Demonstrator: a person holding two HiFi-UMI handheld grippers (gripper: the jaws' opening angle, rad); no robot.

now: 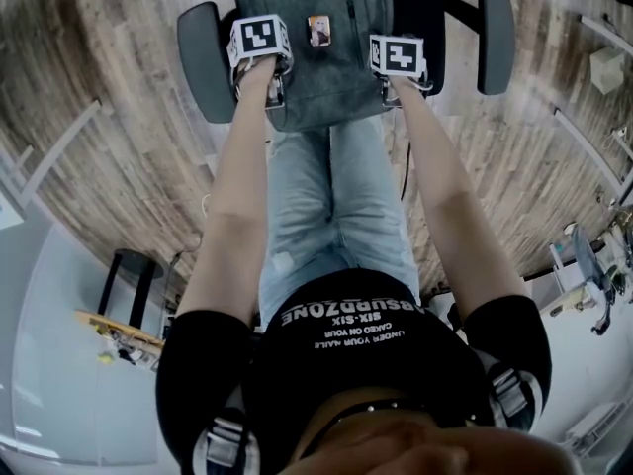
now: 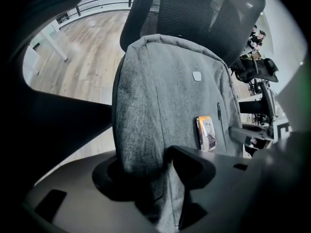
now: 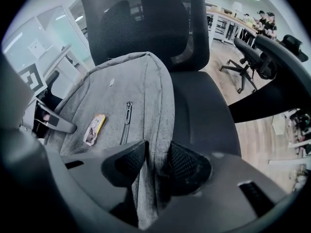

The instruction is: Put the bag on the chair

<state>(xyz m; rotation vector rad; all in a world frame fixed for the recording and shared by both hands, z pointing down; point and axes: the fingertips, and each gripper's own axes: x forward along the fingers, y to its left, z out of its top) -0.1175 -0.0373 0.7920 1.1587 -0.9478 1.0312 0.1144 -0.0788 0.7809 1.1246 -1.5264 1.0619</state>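
A grey backpack [image 1: 316,57] stands on the seat of a black office chair [image 1: 203,57], leaning against the mesh backrest [image 2: 194,13]. A small orange tag [image 2: 206,132] hangs on its front. My left gripper [image 1: 272,97] straddles the bag's lower left edge. In the left gripper view the bag [image 2: 170,101] lies between the open jaws of the left gripper [image 2: 143,166], with a dark gap beside one pad. My right gripper [image 1: 391,95] straddles the lower right edge. In the right gripper view its jaws [image 3: 156,160] stand open, with a thin fold of the bag [image 3: 126,101] between the pads.
The chair's two armrests [image 1: 495,38] flank the bag. The person's legs in jeans [image 1: 336,216] stand right before the seat [image 3: 204,115]. Wooden floor [image 1: 109,117] surrounds the chair. Another office chair [image 3: 250,52] and desks stand further right, and a white table leg [image 2: 53,42] to the left.
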